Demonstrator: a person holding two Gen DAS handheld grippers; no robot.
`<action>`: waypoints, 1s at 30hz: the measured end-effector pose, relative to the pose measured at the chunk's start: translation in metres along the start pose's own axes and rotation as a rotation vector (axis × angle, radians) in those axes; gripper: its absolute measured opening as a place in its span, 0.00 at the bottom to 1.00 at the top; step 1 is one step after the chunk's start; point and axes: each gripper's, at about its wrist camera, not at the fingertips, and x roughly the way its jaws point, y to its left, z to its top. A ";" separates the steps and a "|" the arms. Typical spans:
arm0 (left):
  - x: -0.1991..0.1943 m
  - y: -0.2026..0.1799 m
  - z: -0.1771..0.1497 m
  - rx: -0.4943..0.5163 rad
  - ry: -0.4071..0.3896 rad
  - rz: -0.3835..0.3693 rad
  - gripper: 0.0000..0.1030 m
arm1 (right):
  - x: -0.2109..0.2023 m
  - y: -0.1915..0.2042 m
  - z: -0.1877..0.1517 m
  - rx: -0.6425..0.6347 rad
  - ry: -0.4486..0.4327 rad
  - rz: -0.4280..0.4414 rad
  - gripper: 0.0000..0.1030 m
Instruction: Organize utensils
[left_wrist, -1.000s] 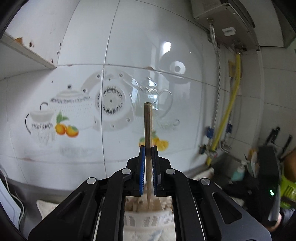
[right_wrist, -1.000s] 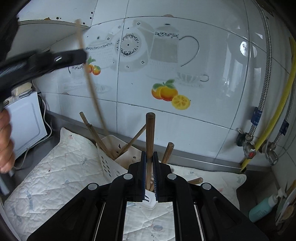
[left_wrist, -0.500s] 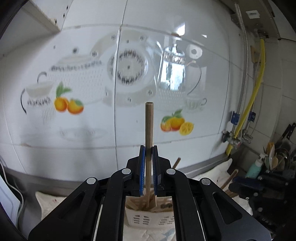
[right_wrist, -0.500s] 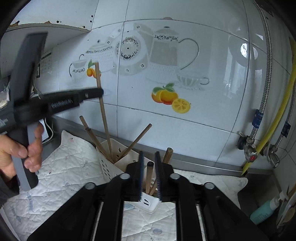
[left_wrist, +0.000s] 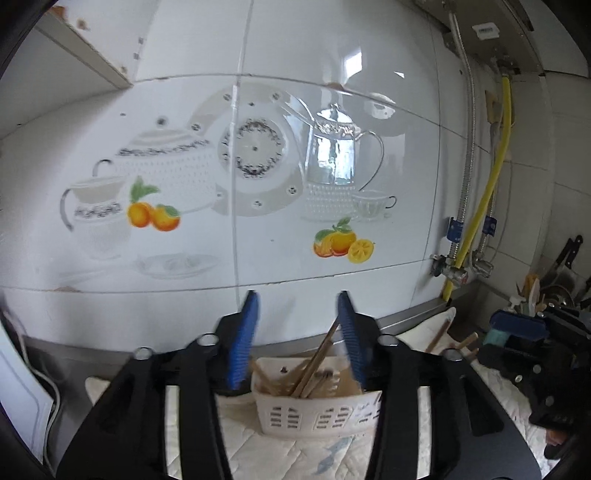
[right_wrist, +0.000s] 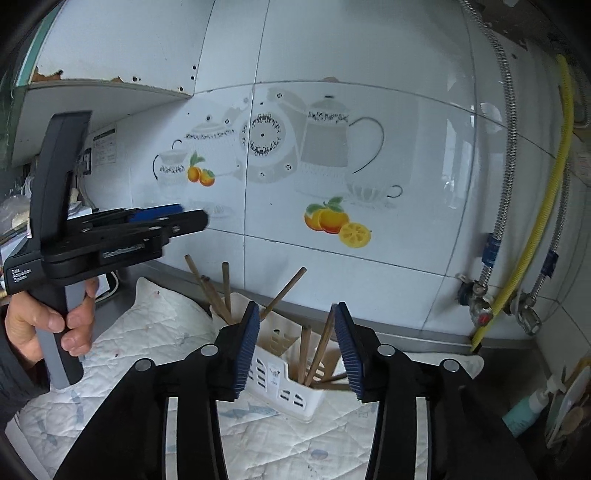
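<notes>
- The left gripper (left_wrist: 298, 332), low in the centre of its own view, has just been opening; its blue pads stand apart with nothing pressed between them, and only the holder's contents show through the gap.
- The right gripper (right_wrist: 295, 343), bottom centre of its view, has likewise just been opening and grips nothing; two wooden sticks show behind the gap, inside the holder.
- The white slotted utensil holder (right_wrist: 275, 373) sits on the quilted mat (right_wrist: 155, 332) in the lower middle of both views, with wooden chopsticks (right_wrist: 282, 293) leaning out of it at mixed angles.
- By my reading the step in hand is the release: both sticks look dropped into the holder. To do it well, I would draw each gripper up and back along its own line with the pads kept wide, so no pad hooks a leaning stick.
- More wooden pieces lie on the mat at the right of the left wrist view (left_wrist: 467, 341); these seem the likely next pick.
- The person's hand (right_wrist: 48, 325) grips the left tool's handle at the left edge of the right wrist view.
- The holder looks light, so a snagged stick could tip it.
- Behind is a white tiled wall (left_wrist: 332, 92) printed with teapots and oranges; a yellow hose (right_wrist: 550, 192) and valves run down the right, and a shelf (right_wrist: 103, 96) juts out at upper left.
</notes>
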 end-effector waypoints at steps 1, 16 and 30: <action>-0.008 0.001 -0.002 -0.004 -0.007 0.002 0.53 | -0.005 0.000 -0.002 0.004 0.000 0.000 0.45; -0.114 0.015 -0.070 -0.074 -0.030 0.051 0.95 | -0.076 0.030 -0.049 -0.011 -0.024 -0.002 0.70; -0.165 0.018 -0.138 -0.145 0.028 0.088 0.95 | -0.104 0.057 -0.136 0.004 0.085 0.010 0.84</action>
